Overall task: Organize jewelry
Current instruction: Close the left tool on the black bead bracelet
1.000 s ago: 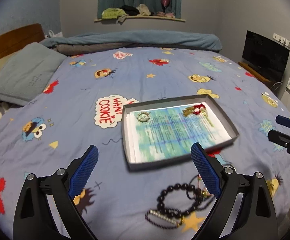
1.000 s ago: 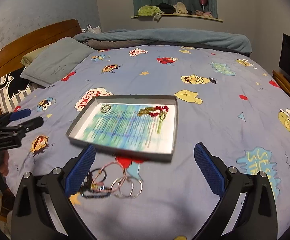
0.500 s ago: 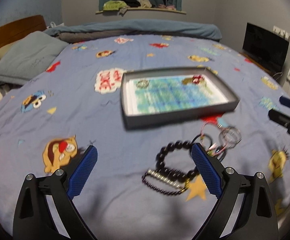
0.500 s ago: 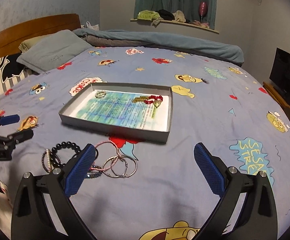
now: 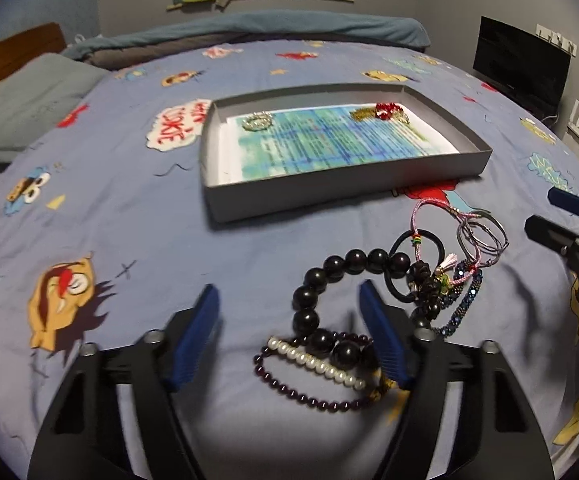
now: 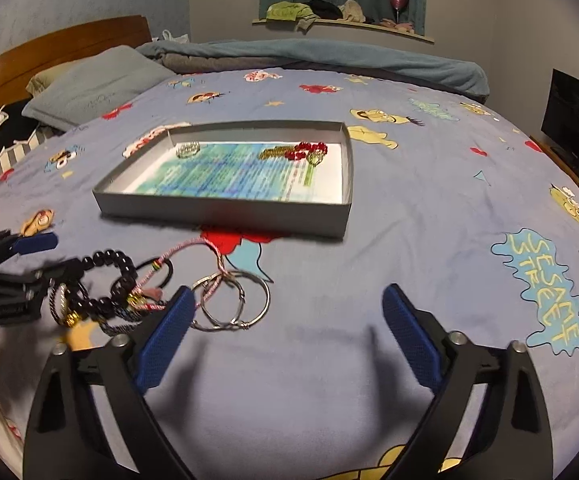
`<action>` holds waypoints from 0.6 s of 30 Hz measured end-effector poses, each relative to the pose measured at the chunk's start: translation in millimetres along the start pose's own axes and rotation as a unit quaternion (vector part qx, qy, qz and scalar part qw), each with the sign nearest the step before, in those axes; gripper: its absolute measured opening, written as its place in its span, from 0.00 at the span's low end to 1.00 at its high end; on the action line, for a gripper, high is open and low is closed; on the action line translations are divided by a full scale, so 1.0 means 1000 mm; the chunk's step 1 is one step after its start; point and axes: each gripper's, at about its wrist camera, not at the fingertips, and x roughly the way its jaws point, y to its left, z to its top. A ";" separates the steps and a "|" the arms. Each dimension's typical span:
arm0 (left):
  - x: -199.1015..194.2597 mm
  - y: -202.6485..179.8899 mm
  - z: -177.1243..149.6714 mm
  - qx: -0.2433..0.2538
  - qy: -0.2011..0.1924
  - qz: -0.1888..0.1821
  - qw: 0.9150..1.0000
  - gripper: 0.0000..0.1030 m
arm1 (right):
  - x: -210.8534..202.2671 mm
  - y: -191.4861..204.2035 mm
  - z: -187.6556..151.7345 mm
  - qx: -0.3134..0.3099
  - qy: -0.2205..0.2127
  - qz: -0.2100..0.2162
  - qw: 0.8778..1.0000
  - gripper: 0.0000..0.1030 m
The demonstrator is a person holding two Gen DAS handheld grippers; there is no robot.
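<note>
A grey shallow box (image 5: 341, 188) (image 6: 225, 210) lies on the bed and holds a small silver ring piece (image 5: 256, 122) and a red and gold piece (image 5: 385, 111). A tangle of jewelry lies in front of it: a black bead bracelet (image 5: 329, 280) (image 6: 105, 264), a pearl strand (image 5: 317, 364), a dark purple bead string (image 5: 309, 394), pink cords and silver bangles (image 5: 481, 236) (image 6: 233, 300). My left gripper (image 5: 289, 332) is open, low over the bead bracelet and pearls. My right gripper (image 6: 289, 328) is open, just right of the bangles.
The bed has a blue cartoon sheet (image 6: 429, 200). Grey pillows (image 6: 89, 88) and a wooden headboard (image 6: 49, 48) are at the left. A folded blanket (image 6: 309, 56) lies at the far end. A dark TV (image 5: 521, 68) stands at the right.
Both grippers have dropped lower and closer to the jewelry pile. My left gripper's fingers have narrowed and now straddle the black bead bracelet and pearls.
</note>
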 end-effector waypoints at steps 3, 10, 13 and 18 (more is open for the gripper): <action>0.008 -0.002 0.001 0.002 0.007 -0.004 1.000 0.53 | 0.005 0.000 -0.004 -0.008 -0.002 0.000 1.000 0.73; 0.022 -0.007 0.000 0.016 0.020 -0.004 1.000 0.35 | 0.019 -0.001 -0.007 -0.010 0.012 0.008 1.000 0.47; 0.024 -0.008 -0.001 0.018 0.021 -0.009 1.000 0.30 | 0.024 0.001 -0.009 -0.011 0.016 0.021 1.000 0.47; 0.027 -0.012 -0.002 0.027 0.021 -0.006 0.999 0.20 | 0.021 0.011 -0.011 -0.021 0.009 0.047 0.999 0.47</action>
